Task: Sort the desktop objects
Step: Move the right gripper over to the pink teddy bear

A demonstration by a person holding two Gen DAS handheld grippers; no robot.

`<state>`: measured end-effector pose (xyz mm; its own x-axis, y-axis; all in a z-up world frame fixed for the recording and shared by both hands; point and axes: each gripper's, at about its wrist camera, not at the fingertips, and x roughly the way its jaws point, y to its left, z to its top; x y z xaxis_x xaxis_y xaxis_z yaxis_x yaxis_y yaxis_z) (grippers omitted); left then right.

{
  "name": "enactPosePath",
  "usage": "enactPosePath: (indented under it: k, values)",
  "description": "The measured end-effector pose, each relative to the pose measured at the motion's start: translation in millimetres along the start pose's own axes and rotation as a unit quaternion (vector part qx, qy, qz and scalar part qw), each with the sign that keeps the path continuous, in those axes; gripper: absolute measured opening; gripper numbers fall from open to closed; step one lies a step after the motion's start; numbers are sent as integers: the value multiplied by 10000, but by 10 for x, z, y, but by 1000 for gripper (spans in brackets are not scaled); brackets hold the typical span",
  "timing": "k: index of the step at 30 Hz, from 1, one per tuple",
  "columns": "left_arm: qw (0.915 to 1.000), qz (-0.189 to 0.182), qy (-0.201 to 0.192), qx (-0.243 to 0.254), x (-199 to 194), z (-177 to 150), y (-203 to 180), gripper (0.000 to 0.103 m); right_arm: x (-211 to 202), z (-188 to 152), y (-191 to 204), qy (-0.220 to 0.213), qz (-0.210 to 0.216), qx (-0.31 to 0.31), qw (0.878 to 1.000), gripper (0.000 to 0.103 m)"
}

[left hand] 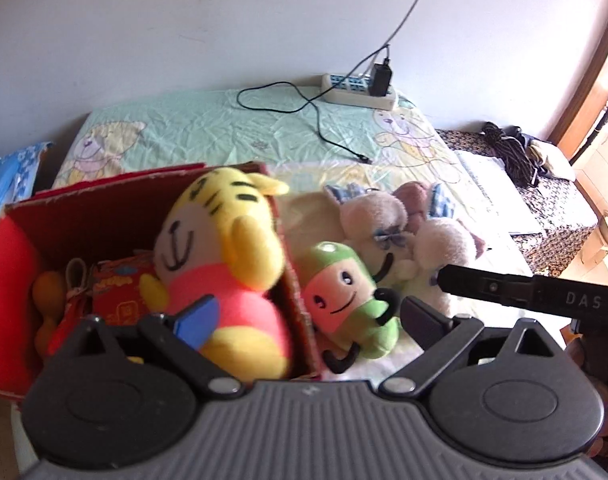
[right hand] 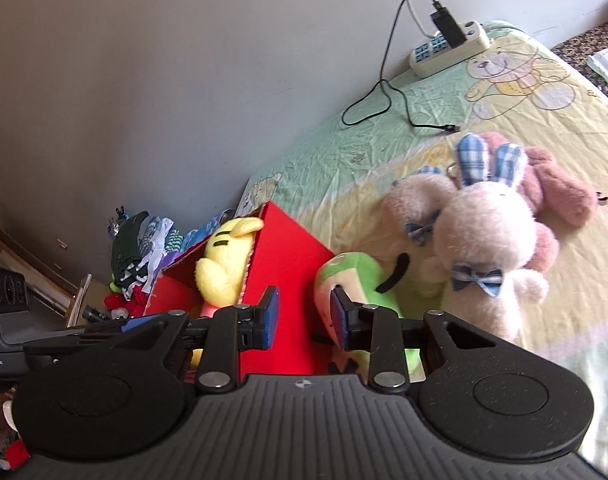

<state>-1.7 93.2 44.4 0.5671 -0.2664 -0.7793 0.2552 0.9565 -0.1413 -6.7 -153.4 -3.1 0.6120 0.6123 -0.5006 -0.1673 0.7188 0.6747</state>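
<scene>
A yellow tiger plush (left hand: 224, 240) in a pink shirt lies in the red cardboard box (left hand: 84, 208), leaning on its right wall. My left gripper (left hand: 307, 320) hangs open and wide above the box's near right corner, its left blue pad (left hand: 196, 316) in front of the tiger's body. A green plush (left hand: 343, 288) lies on the sheet just outside the box, with two pale bunnies (left hand: 443, 248) behind it. My right gripper (right hand: 304, 320) is open beside the box's red wall (right hand: 288, 248), its right pad (right hand: 339, 320) by the green plush (right hand: 355, 272), nothing between the pads.
The box also holds a red packet (left hand: 120, 292) and an orange item (left hand: 48, 292). A power strip (left hand: 359, 90) with a black charger and cable lies at the far edge of the bear-print sheet (left hand: 224, 128). Clothes (right hand: 144, 248) are piled by the wall.
</scene>
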Motion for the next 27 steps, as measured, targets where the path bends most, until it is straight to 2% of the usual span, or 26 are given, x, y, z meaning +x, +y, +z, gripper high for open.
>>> enactPosePath:
  k: [4,8,12,17,19,22,25,27]
  values:
    - [9996,-241,89,153,165,1,-390,97,-174,47,-414,-119,-245,358,9990,31]
    - [9970,-652,251,331,408,-53,-794,94,-342,102,-919,-231,-593,684,9956,31]
    - [9897,-1227,486,561,731,-140,-1249,88,-440,210,-1373,-312,-673,1048,9917,31]
    - [9798,-1740,755,634,1233,-175,-1702,84,-475,441,-1770,-360,-721,1040,9913,31]
    - [9797,-1728,804,615,1417,-162,-1790,82,-445,541,-1877,-331,-667,1009,9921,32]
    - [9845,-1494,795,466,1649,-126,-1802,82,-336,654,-1983,-215,-534,846,9948,32]
    - [9880,-1296,800,266,1769,-72,-1683,82,-185,714,-2069,-87,-402,838,9956,32]
    - [9901,-1169,751,200,1797,-32,-1594,78,-83,740,-2101,38,-225,827,9963,32]
